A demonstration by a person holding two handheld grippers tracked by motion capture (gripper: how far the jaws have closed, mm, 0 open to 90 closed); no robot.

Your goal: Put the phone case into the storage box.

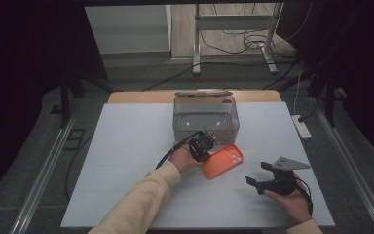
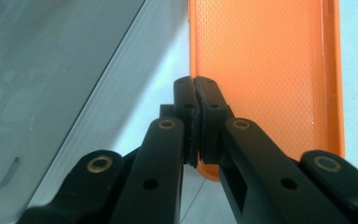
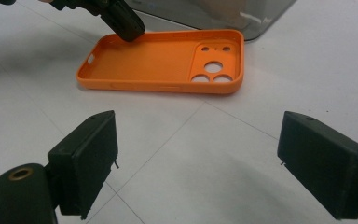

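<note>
Left gripper view: we see the left gripper (image 2: 196, 86) clenched on the long side rim of the orange phone case (image 2: 265, 70), upper right of the frame; the right gripper (image 3: 198, 161) stands released.

On your desk (image 1: 126, 161), the phone case (image 1: 224, 161) lies just before the clear box (image 1: 206, 117); your left tongs (image 1: 205, 148) pinch its left rim, your right tongs (image 1: 254, 181) sit well right.

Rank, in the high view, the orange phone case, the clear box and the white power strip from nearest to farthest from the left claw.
1. Orange phone case: pinched at its edge by the left claw.
2. Clear box: just behind.
3. White power strip: far right, off the table.
</note>
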